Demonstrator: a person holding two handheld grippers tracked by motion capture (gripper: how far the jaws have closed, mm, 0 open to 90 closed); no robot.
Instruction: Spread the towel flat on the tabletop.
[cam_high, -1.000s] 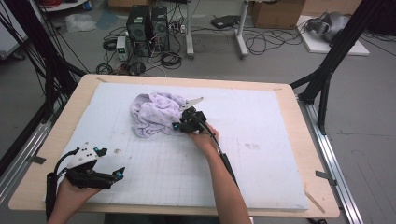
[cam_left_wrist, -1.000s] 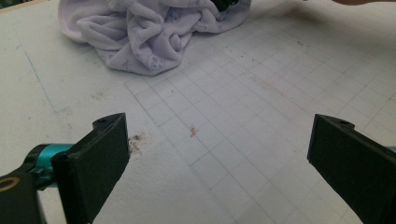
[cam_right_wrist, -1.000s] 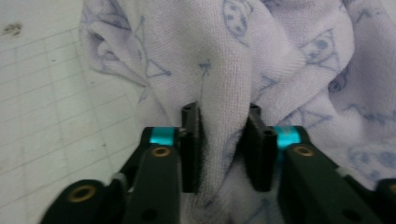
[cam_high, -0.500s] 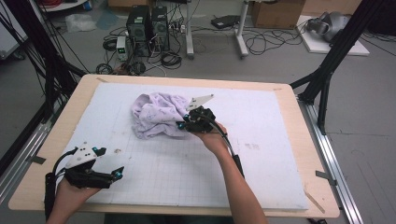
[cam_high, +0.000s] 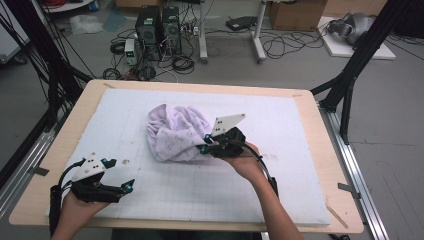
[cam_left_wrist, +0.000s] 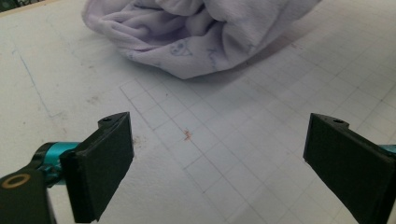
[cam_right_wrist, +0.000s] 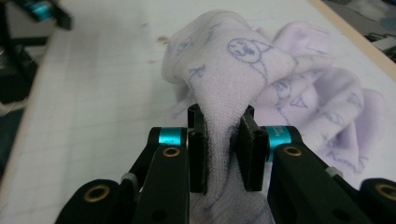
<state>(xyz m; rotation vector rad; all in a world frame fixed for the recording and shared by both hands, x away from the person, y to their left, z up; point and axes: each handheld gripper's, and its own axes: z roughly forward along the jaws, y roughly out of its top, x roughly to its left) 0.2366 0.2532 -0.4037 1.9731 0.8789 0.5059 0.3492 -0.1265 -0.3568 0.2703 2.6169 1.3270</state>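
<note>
**Right claw pinches the lilac towel; left claw waits wide**

From above, we cannot make out the right claw (cam_high: 206, 146) tips: they sink into the towel (cam_high: 175, 132) folds. Its own view settles it: the right claw (cam_right_wrist: 223, 149) clamps a bunched ridge of the towel (cam_right_wrist: 243, 60), whose cloth hides the pads. The lilac printed towel lies crumpled at the mat's centre, at one o'clock from the left claw (cam_high: 127, 186), which rests well apart, jaws wide over bare grid. The white gridded mat (cam_high: 300, 150) covers a wooden table (cam_high: 340, 165). Beyond, at twelve o'clock, computer towers (cam_high: 157, 25) and cables (cam_high: 285, 42) clutter the grey floor.
</note>
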